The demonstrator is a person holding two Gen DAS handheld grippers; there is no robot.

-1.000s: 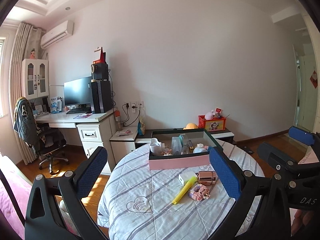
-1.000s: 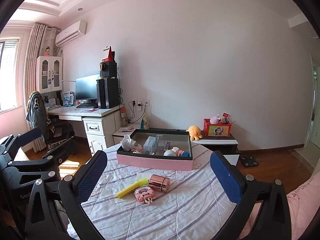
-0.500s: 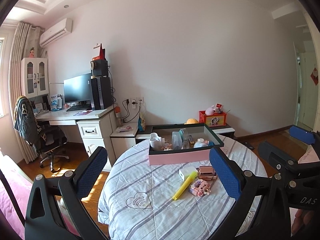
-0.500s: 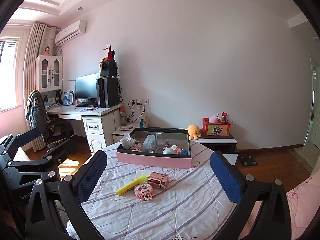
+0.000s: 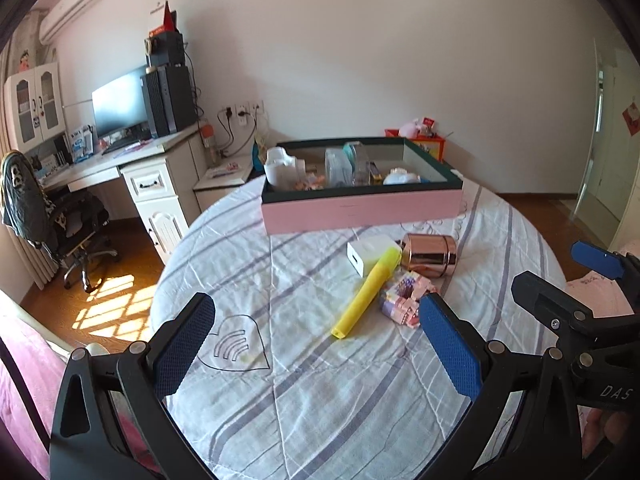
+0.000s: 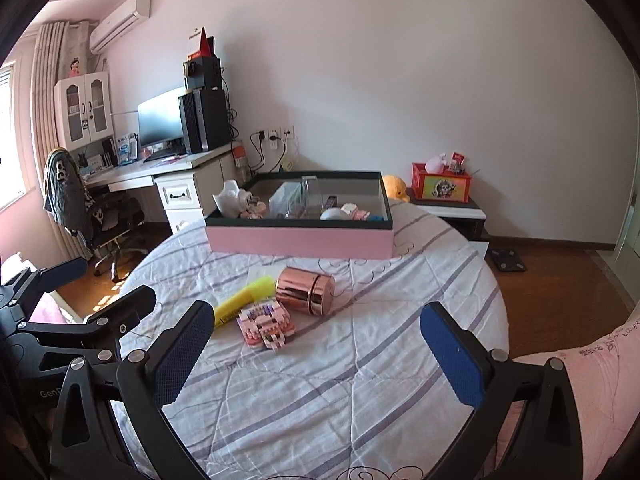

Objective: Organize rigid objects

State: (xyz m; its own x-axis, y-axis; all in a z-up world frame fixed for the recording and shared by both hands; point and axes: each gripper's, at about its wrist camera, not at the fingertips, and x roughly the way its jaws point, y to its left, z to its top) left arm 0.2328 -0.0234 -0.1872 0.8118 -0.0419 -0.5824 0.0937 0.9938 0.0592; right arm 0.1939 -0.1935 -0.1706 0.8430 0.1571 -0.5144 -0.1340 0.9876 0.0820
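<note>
A pink box point(image 5: 362, 210) with a dark rim stands at the far side of a round table and holds several small items. It also shows in the right wrist view point(image 6: 300, 242). In front of it lie a white charger point(image 5: 370, 253), a yellow highlighter point(image 5: 366, 294) point(image 6: 244, 300), a rose-gold can on its side point(image 5: 429, 254) point(image 6: 306, 291) and a pink brick toy point(image 5: 404, 298) point(image 6: 266, 326). My left gripper point(image 5: 316, 346) is open and empty above the near table. My right gripper point(image 6: 316, 354) is open and empty, just short of the toy.
The table wears a striped white cloth point(image 5: 320, 380). A desk with monitor and computer point(image 5: 152, 120), an office chair point(image 5: 60, 216) and a low cabinet with a red box point(image 6: 442, 186) stand behind. A pink bed point(image 6: 580, 372) lies at right.
Both grippers have moved forward and down toward the table. The loose objects and the box now look much closer. Both grippers stay open and nothing on the table has moved.
</note>
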